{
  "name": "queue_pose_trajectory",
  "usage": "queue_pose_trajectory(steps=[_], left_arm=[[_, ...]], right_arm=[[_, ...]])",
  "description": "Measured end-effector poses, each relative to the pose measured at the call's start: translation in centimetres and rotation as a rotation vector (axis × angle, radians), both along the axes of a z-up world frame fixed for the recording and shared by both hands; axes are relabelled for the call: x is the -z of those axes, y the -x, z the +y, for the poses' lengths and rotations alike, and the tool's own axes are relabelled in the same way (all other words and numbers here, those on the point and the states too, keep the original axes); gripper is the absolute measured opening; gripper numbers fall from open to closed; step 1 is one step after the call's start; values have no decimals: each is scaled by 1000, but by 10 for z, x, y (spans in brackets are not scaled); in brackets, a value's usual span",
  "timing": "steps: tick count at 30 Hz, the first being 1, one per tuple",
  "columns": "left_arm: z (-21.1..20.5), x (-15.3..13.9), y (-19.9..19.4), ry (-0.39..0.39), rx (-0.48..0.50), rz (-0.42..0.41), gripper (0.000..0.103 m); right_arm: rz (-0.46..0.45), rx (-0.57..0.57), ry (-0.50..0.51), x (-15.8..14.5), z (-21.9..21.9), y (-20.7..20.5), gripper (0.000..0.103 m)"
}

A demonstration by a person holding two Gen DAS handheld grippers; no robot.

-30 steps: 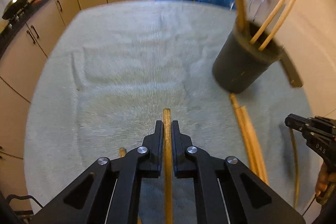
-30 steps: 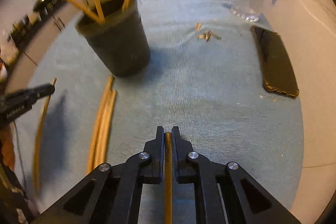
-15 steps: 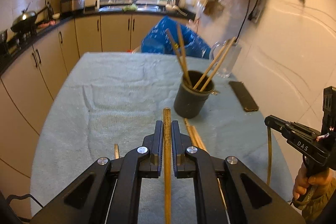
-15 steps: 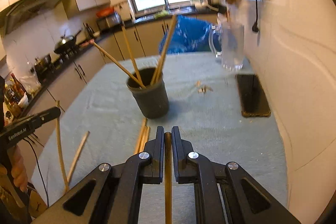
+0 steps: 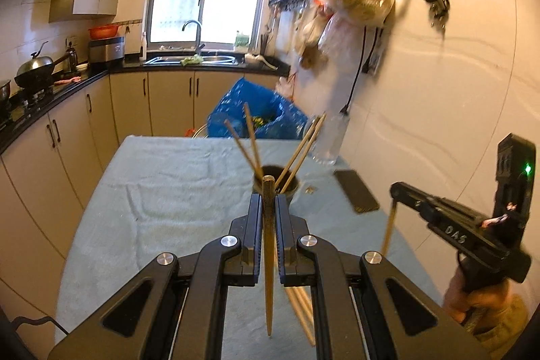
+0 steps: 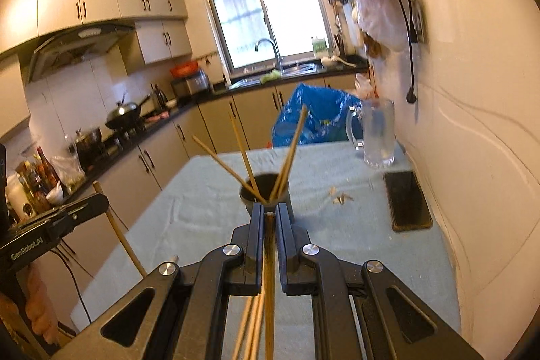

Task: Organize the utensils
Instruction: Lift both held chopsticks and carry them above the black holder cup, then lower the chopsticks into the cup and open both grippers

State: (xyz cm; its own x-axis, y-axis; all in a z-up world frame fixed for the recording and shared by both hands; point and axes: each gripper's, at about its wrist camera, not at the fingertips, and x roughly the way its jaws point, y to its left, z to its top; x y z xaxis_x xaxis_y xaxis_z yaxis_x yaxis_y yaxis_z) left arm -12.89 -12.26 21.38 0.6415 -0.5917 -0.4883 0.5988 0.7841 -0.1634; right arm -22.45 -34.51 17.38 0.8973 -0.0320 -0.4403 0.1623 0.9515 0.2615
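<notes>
My left gripper (image 5: 268, 201) is shut on a wooden chopstick (image 5: 268, 258) that hangs down between its jaws, high above the table. My right gripper (image 6: 269, 211) is shut on another chopstick (image 6: 269, 285) in the same way. Ahead of both stands a dark round holder (image 6: 266, 191) on the cloth, with several chopsticks (image 6: 290, 150) leaning out of it. In the left wrist view the holder (image 5: 290, 188) shows just past my fingertips, and the right gripper (image 5: 396, 191) hangs at the right with its chopstick (image 5: 388, 228). In the right wrist view the left gripper (image 6: 101, 201) is at the left edge.
A pale blue-green cloth (image 5: 175, 191) covers the table. Loose chopsticks (image 5: 300, 306) lie on it below my grippers. A black phone (image 6: 406, 201), a glass mug (image 6: 378, 134) and small scraps (image 6: 341, 198) sit near the right wall. A blue bag (image 6: 314, 117) stands behind the table.
Both grippers have risen from close above the cloth and tipped up toward level, each carrying its chopstick. The holder now looks smaller and farther, and the kitchen has come into view.
</notes>
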Motion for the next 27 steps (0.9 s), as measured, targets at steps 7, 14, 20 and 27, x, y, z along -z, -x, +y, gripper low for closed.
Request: queue_pose_trajectory(steps=[7, 14, 20, 27], left_arm=[[-14, -26, -19, 35, 7, -24, 7], [-39, -61, -66, 70, -36, -57, 7], [-66, -85, -119, 134, -96, -70, 7], [-109, -52, -171, 96, -124, -7, 7]], right_arm=[[-69, 28, -25, -24, -9, -20, 7], [-161, 76, -25, -67, -26, -54, 7], [-237, 111, -17, -102, -41, -90, 7], [-220, 163, 68, -79, -41, -140, 7]])
